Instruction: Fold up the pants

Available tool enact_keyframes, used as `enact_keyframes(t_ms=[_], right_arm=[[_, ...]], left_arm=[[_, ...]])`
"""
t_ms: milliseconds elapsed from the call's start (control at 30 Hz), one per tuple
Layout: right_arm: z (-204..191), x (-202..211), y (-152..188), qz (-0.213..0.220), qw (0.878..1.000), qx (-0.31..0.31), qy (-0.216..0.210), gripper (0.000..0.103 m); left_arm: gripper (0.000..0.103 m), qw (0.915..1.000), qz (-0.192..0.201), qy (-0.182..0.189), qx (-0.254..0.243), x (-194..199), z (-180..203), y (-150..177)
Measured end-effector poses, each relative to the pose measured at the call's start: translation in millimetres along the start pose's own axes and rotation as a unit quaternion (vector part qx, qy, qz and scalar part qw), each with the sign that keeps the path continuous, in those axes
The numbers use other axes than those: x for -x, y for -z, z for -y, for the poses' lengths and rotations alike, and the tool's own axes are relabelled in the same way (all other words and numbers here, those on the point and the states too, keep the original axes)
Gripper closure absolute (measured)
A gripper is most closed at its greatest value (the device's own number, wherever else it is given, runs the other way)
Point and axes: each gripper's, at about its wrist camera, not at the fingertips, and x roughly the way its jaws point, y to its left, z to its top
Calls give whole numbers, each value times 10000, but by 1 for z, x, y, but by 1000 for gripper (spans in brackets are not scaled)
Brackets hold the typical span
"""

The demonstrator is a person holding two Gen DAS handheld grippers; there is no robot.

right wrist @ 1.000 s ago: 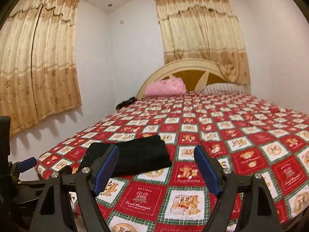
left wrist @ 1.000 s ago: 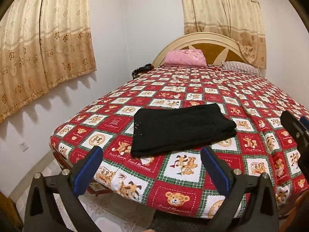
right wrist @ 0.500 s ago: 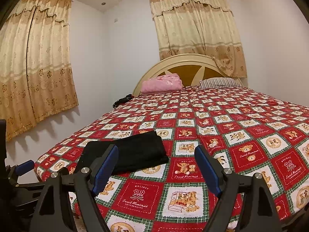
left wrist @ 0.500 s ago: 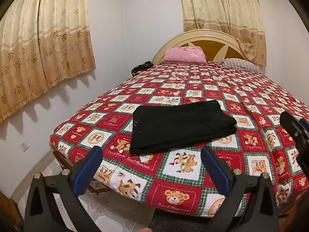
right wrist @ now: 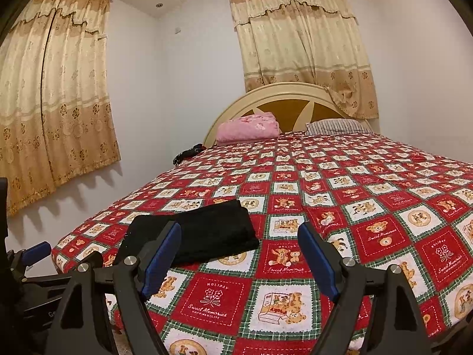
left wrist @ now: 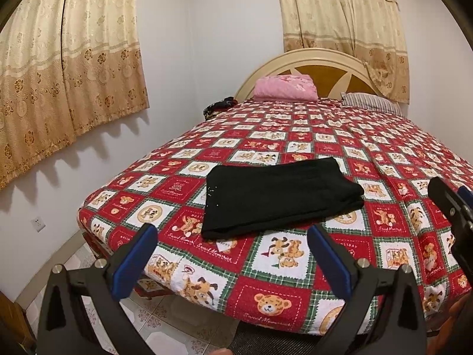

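Note:
The black pants [left wrist: 280, 195] lie folded in a flat rectangle near the foot corner of the bed; they also show in the right wrist view [right wrist: 204, 233]. My left gripper [left wrist: 230, 254] is open and empty, held back from the bed's foot edge, short of the pants. My right gripper [right wrist: 239, 254] is open and empty, over the foot edge to the right of the pants. The left gripper shows at the left edge of the right wrist view [right wrist: 32, 254]. The right gripper shows at the right edge of the left wrist view [left wrist: 452, 207].
The bed has a red teddy-bear quilt [left wrist: 384, 153]. A pink folded blanket [left wrist: 285, 87] and a striped pillow [left wrist: 369, 103] lie by the headboard. A dark item [left wrist: 218, 108] sits at the far left bed edge. Tiled floor [left wrist: 165, 325] lies below.
Both grippers have drawn back and risen a little from the bed; the pants look smaller and farther. The pants have not moved. Both grippers stay open.

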Motion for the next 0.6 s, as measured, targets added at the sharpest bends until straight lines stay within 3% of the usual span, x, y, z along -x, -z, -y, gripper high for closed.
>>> enact_keyframes(t_ms=[600], right_arm=[[-1,0,0,12,10000,7,7,21]], left_arm=[[0,10000,-23,23,-9,1,1,-1]])
